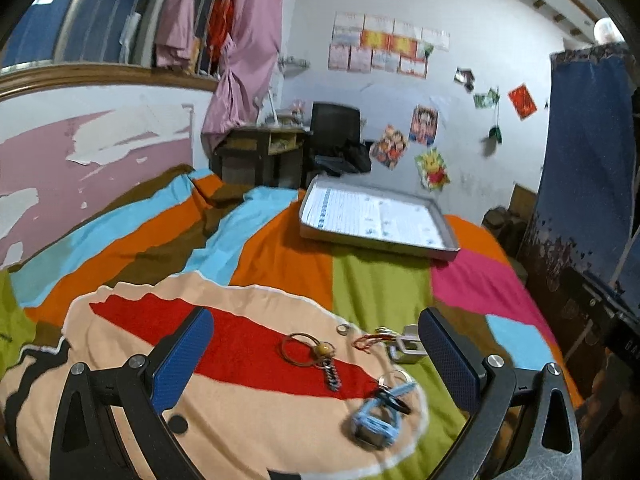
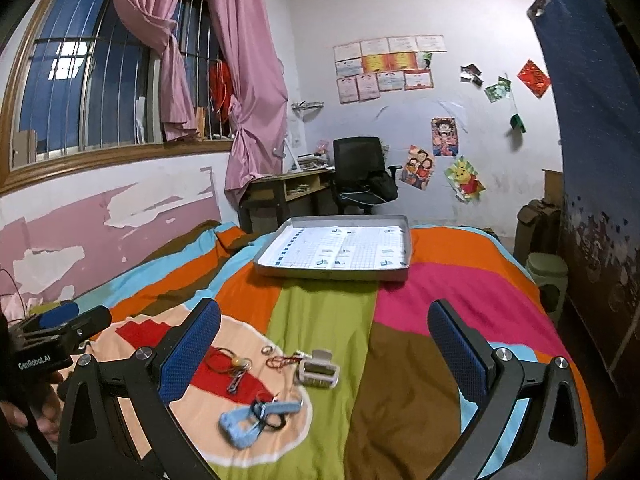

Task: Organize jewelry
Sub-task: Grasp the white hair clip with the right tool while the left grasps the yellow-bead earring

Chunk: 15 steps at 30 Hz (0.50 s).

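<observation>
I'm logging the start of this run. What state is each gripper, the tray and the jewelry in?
Left gripper: open, holding nothing.
Right gripper: open, holding nothing.
Tray: on the bedspread, no jewelry inside.
Bangle: loose on the bedspread.
Small ring: loose, apart from the bangle.

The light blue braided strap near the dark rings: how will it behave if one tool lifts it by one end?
The light blue strap looks woven, so it will probably droop. The dark rings seem threaded on it and may come along.

Near one grey tray (image 2: 403,270) on the bedspread (image 2: 320,312) lie two key rings (image 1: 306,350), one small ring (image 1: 342,329), one red cord (image 1: 370,341). One silver clip (image 2: 318,372) and one blue strap (image 2: 244,426) lie there too.
</observation>
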Each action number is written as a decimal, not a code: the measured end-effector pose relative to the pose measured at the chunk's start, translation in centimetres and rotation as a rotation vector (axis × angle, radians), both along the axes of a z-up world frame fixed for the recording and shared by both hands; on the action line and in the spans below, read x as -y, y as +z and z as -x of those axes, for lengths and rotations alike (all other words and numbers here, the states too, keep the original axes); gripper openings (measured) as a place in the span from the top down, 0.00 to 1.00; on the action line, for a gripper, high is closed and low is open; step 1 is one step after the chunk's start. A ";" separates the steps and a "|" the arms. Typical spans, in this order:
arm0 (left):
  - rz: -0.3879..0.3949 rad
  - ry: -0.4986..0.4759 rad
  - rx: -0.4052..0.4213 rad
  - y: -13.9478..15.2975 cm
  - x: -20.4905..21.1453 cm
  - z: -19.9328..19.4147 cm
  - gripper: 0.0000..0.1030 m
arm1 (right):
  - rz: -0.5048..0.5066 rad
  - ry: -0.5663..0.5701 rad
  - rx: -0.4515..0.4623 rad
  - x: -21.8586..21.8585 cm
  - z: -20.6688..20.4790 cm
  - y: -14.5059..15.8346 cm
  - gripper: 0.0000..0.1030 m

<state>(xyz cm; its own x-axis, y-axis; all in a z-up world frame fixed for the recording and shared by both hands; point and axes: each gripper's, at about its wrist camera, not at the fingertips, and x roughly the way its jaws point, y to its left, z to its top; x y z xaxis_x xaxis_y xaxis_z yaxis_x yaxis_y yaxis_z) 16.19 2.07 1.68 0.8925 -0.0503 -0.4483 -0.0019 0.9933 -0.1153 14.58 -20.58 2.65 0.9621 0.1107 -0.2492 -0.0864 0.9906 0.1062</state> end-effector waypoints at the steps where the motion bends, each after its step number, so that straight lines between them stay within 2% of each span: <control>1: -0.007 -0.003 -0.017 -0.2 -0.2 -1.2 0.00 | 0.003 0.006 -0.007 -0.2 -1.3 -0.1 0.01; 4: -0.010 -0.006 -0.059 -1.5 -1.2 -4.6 0.00 | -0.029 0.017 -0.041 -0.1 -4.6 -0.5 0.01; 10: 0.055 0.029 -0.109 -4.6 -2.9 -10.0 0.00 | -0.087 -0.013 -0.106 -1.0 -11.0 -3.4 0.01; 15: 0.044 0.027 -0.121 -7.3 -3.4 -12.2 0.00 | -0.091 -0.012 -0.145 -2.0 -14.4 -6.6 0.01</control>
